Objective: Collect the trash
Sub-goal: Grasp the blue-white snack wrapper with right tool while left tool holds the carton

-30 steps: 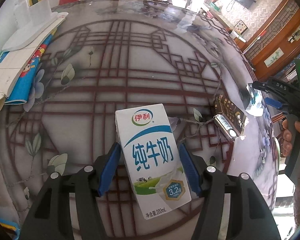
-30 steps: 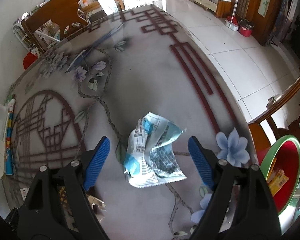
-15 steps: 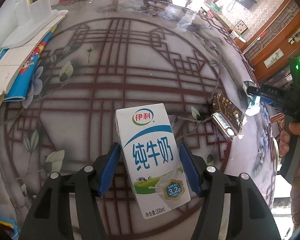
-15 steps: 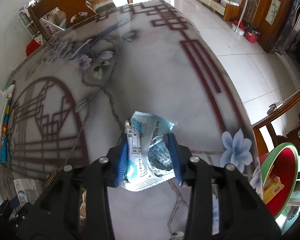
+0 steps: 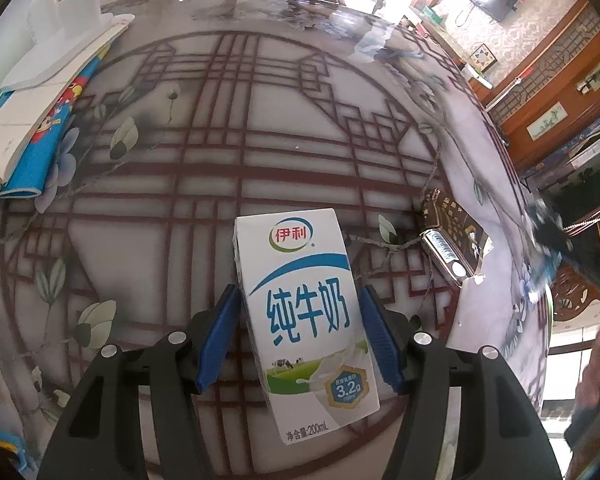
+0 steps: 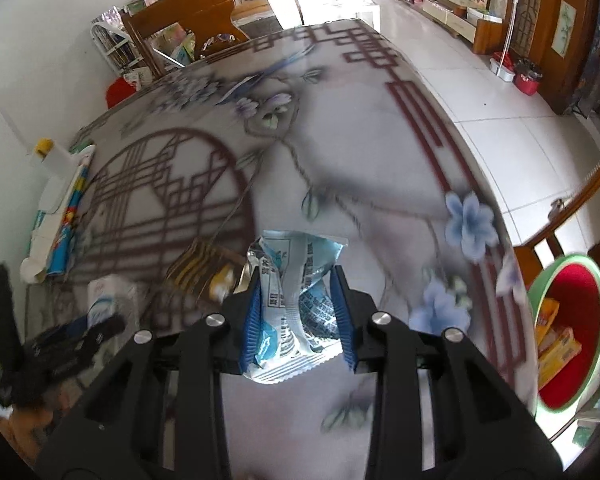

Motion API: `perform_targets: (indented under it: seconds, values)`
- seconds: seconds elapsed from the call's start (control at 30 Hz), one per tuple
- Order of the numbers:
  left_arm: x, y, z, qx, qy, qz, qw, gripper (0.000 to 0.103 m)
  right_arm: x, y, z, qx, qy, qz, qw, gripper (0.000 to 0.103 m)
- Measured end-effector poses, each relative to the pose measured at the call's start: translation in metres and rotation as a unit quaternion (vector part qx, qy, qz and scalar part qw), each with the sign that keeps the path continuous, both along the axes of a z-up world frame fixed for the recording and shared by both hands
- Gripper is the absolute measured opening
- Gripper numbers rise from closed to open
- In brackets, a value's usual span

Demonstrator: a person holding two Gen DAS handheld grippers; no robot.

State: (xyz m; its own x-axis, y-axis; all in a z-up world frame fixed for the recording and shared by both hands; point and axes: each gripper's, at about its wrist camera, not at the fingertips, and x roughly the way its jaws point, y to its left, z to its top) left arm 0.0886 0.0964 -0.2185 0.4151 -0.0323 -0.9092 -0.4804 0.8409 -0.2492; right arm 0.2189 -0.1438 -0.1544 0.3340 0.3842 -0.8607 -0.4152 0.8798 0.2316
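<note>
Trash in two lots: a crumpled snack wrapper (image 6: 296, 300) pinched in the right hand-held gripper (image 6: 298, 320), and a milk carton (image 5: 306, 320) between the blue pads of the left hand-held gripper (image 5: 300, 332). Right jaws have just closed in on the wrapper; the foil is bunched between the pads and looks lifted clear of the surface (image 6: 360, 152), a loose tail hanging out below. Left pads sit against the carton's two sides, so I take it as held, though a thin gap on the left side cannot be ruled out.

Red bin with a green rim (image 6: 568, 328) stands low at the far right, off the surface edge, with some packets already in it. Judgement: the step in hand is carrying the wrapper across to that bin.

- Keep the squeeze steady; crinkled foil slips easily.
- Bring the pads over the bin's mouth before letting go; light film drifts.
- Watch the chair back beside the bin.
- Hold the carton level on the left meanwhile.

A dark cigarette box (image 5: 452, 240) lies on the surface to the right of the carton, not yet collected.
</note>
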Motion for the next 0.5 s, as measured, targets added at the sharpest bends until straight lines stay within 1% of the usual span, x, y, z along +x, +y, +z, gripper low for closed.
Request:
perform_targets:
  seconds: [0.1, 0.2, 0.37, 0.5]
  values:
    - [-0.001, -0.002, 0.002, -0.011, -0.006, -0.005, 0.9999, 0.057, -0.02, -0.011, 0.006, 0.0, -0.006, -0.004, 1.0, 0.033]
    - [-0.006, -0.009, 0.01, -0.007, -0.021, -0.014, 0.9997, 0.056, -0.039, -0.02, 0.015, -0.008, -0.023, -0.004, 1.0, 0.033]
    - [-0.014, -0.026, 0.037, 0.005, -0.059, -0.033, 0.9977, 0.056, -0.059, -0.036, 0.031, -0.003, -0.045, -0.019, 0.999, 0.033]
    - [-0.017, -0.044, 0.064, 0.023, -0.094, -0.058, 0.9936, 0.056, -0.072, -0.051, 0.047, 0.001, -0.069, -0.032, 0.997, 0.033]
